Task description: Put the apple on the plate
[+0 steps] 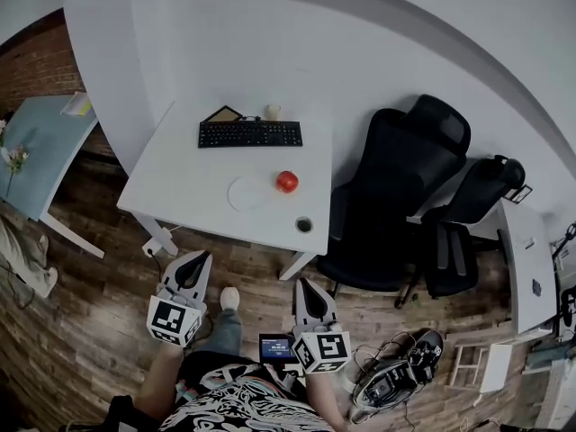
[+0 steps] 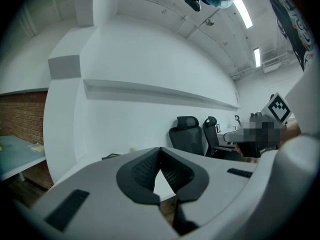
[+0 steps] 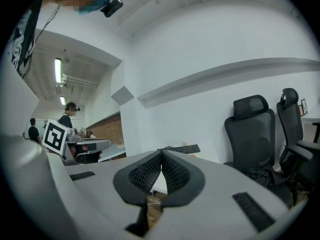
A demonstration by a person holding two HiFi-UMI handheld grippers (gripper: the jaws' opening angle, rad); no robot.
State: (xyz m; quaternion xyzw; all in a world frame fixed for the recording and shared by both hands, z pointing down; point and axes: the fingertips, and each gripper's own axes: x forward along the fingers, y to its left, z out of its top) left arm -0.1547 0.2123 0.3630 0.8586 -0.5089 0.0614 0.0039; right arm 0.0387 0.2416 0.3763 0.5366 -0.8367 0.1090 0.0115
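White desk (image 1: 180, 183) ahead, left hand-held gripper (image 2: 160, 151) closed empty, right hand-held gripper (image 3: 161, 154) closed empty

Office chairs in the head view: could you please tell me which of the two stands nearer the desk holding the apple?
The chair directly beside the desk's right edge; the other chair stands beyond it, farther right.

No word, number or brand can be read. The only signs are black-and-white square codes: the left marker (image 1: 172, 317) on the cube behind the left claw (image 1: 196, 257), and the right marker (image 1: 329, 343) behind the right claw (image 1: 303, 286). A small lit screen (image 1: 274, 346) just beside the right claw's cube and the keyboard (image 1: 250, 134), well ahead of both claws, carry print too small to read.
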